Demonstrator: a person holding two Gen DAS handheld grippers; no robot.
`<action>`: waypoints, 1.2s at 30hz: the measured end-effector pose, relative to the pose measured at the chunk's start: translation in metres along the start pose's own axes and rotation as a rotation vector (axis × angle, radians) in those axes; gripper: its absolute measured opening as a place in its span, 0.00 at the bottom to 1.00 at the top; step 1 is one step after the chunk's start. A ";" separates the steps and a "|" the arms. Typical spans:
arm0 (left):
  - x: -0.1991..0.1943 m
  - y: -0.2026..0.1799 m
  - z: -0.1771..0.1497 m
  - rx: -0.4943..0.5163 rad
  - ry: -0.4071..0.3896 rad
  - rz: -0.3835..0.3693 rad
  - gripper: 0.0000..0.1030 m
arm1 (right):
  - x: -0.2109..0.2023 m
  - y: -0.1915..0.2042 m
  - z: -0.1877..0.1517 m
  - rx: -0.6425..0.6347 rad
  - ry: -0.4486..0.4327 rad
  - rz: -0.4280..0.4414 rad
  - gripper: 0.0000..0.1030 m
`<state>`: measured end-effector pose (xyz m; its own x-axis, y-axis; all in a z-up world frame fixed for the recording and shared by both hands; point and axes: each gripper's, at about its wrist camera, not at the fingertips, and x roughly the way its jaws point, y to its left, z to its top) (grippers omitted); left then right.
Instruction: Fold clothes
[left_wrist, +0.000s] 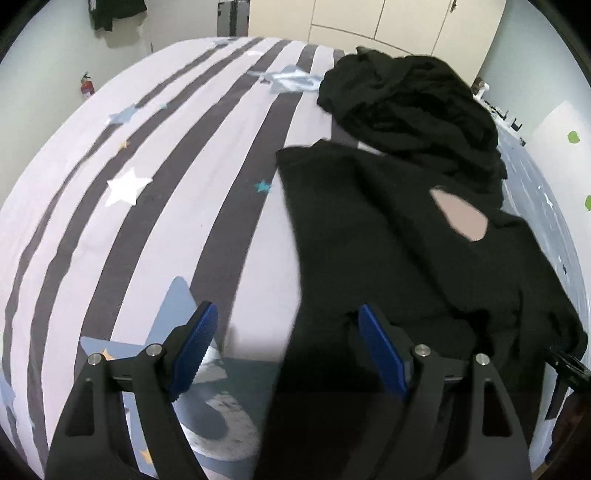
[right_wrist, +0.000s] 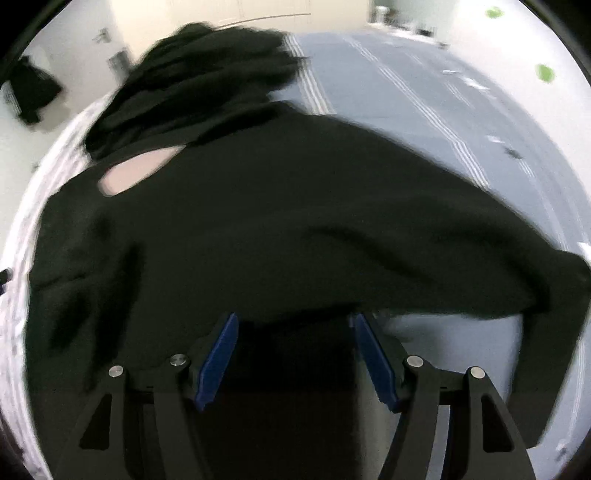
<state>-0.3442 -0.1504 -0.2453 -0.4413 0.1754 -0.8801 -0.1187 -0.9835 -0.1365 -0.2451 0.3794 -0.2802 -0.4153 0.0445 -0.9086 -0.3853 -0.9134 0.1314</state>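
A black garment (left_wrist: 369, 240) lies spread flat on the bed, its neck opening (left_wrist: 461, 218) showing pale sheet beneath. My left gripper (left_wrist: 286, 308) hovers over the garment's near left edge. Its blue pads (left_wrist: 199, 343) stand wide apart and press on nothing. In the blurred right wrist view the same garment (right_wrist: 277, 221) fills the middle. My right gripper (right_wrist: 294, 317) stands open above its near hem, pads apart with nothing pinched. A crumpled pile of black clothes (left_wrist: 406, 103) sits beyond the garment, touching its far edge, and shows again as the pile (right_wrist: 199, 74).
The bed sheet (left_wrist: 147, 221) is pale with dark stripes and stars, and bare to the left of the garment. Blue-grey striped bedding (right_wrist: 406, 92) lies to the right. A fire extinguisher (left_wrist: 86, 86) stands by the far wall. Cream wardrobe doors (left_wrist: 369, 18) rise behind the bed.
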 end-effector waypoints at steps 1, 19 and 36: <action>0.004 0.002 -0.002 0.004 0.006 -0.007 0.75 | 0.002 0.015 -0.004 -0.014 0.003 0.031 0.61; 0.039 -0.009 -0.015 0.081 0.029 -0.037 0.74 | 0.033 0.116 -0.011 -0.075 0.034 0.083 0.04; 0.032 -0.014 -0.008 0.127 0.006 0.088 0.73 | 0.024 -0.008 0.105 -0.188 -0.045 -0.137 0.64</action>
<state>-0.3494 -0.1309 -0.2756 -0.4496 0.0876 -0.8889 -0.1914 -0.9815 0.0001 -0.3387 0.4307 -0.2617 -0.4073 0.1876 -0.8938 -0.2825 -0.9566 -0.0721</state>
